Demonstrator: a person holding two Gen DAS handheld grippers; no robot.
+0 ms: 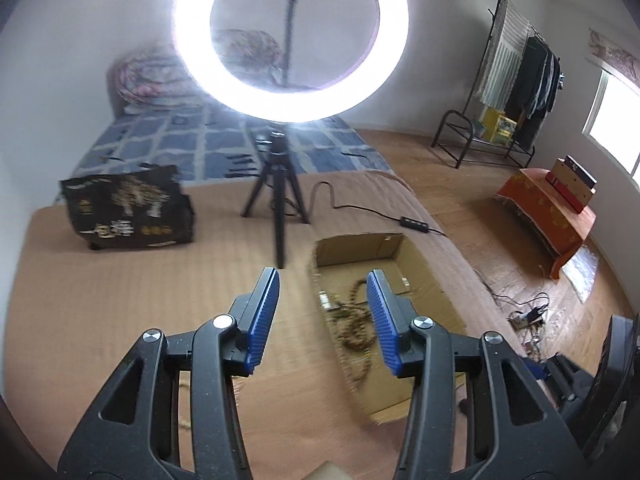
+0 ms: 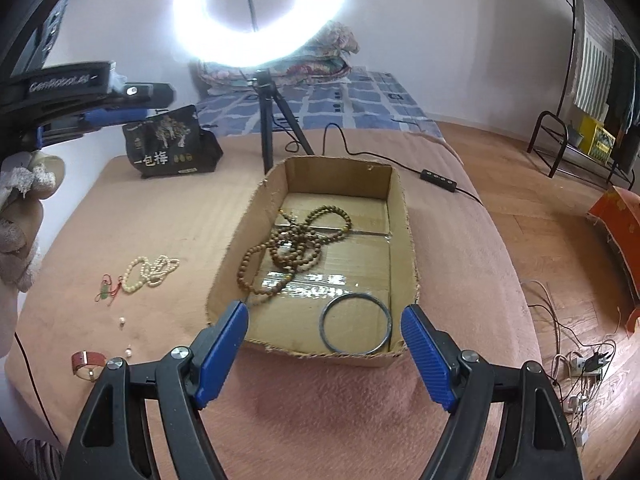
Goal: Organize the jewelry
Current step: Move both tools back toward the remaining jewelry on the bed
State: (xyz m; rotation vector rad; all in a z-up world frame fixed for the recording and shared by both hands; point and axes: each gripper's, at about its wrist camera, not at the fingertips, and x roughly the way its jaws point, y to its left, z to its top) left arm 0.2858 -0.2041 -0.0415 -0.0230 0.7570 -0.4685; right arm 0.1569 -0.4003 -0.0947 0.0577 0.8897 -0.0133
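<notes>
An open cardboard box [image 2: 400, 216] sits on the pink bedspread and holds long brown bead strings [image 2: 296, 240] and a dark metal bangle [image 2: 357, 324]. The box [image 1: 360, 248] and its beads [image 1: 354, 320] also show in the left wrist view. On the spread left of the box lie cream bead bracelets [image 2: 150, 272], a red-corded green pendant [image 2: 106, 288], two small pearl pieces [image 2: 121, 322] and a red leather band [image 2: 86, 362]. My left gripper [image 1: 323, 312] is open and empty, held above the box's left wall; it also shows in the right wrist view [image 2: 100, 112]. My right gripper [image 2: 324, 340] is open and empty, just before the box's near wall.
A lit ring light on a black tripod [image 2: 268, 136] stands behind the box, its cable and controller [image 2: 438, 180] trailing right. A black printed bag [image 2: 172, 144] sits at the back left. The bed's right edge drops to a wooden floor with cables [image 2: 576, 364].
</notes>
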